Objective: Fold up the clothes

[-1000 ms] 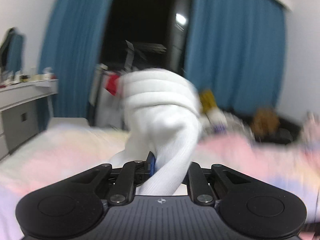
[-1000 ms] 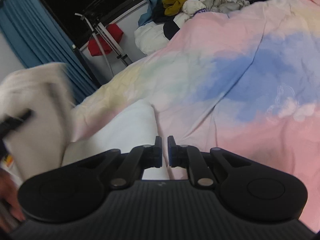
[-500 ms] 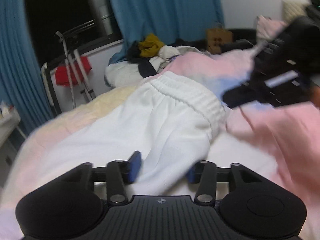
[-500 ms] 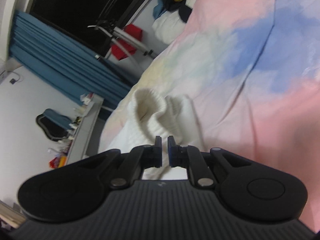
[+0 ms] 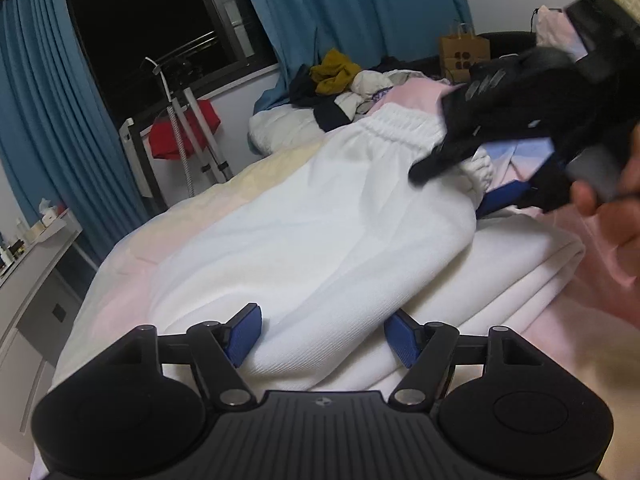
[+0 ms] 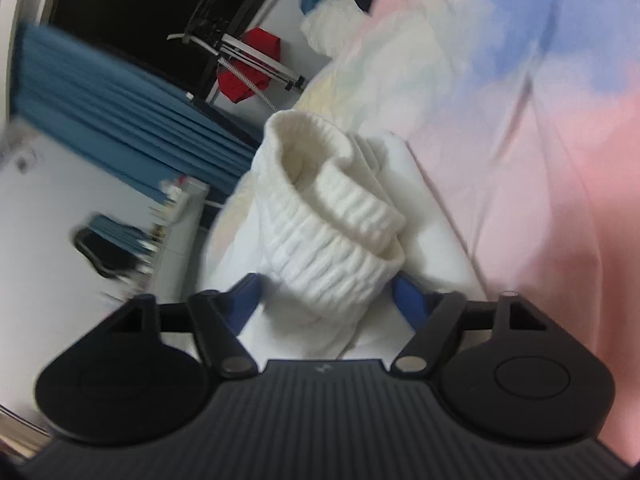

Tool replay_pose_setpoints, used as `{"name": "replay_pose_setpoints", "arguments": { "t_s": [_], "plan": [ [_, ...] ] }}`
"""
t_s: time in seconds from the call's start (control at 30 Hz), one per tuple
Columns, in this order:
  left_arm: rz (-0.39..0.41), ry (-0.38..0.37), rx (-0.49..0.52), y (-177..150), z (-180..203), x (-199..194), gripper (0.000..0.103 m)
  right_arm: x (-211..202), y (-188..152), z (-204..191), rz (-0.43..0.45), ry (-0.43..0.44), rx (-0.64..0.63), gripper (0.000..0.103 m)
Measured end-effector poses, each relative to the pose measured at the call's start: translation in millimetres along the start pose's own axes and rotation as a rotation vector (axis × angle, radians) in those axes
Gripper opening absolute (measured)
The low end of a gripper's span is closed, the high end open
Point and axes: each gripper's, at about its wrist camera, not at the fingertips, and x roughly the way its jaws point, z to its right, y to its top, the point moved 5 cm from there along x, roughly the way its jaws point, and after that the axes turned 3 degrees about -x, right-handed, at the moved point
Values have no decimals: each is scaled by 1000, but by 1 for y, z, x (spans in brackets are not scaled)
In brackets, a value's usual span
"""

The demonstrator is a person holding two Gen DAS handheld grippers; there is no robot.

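We had laid the white trousers (image 5: 320, 240) folded on the bed (image 6: 560, 160); left gripper (image 5: 322, 338) and right gripper (image 6: 324, 300) had just been opening, cloth loose between both. Next, we judged, smoothing.

left tongs (image 5: 322, 334): black ribbed body | blue pads (image 5: 243, 334) | silver screws
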Motion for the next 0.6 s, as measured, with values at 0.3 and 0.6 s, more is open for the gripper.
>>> {"name": "replay_pose_setpoints", "arguments": {
  "t_s": [0.3,0.6],
  "plan": [
    [103,-108,-149,17,-27,-21,70,-31,4,-16,112,-82,0,33],
    [125,-198,-333,21,-61,-36,70,-32,-6,23,95,-166,8,31]
  ]
}}
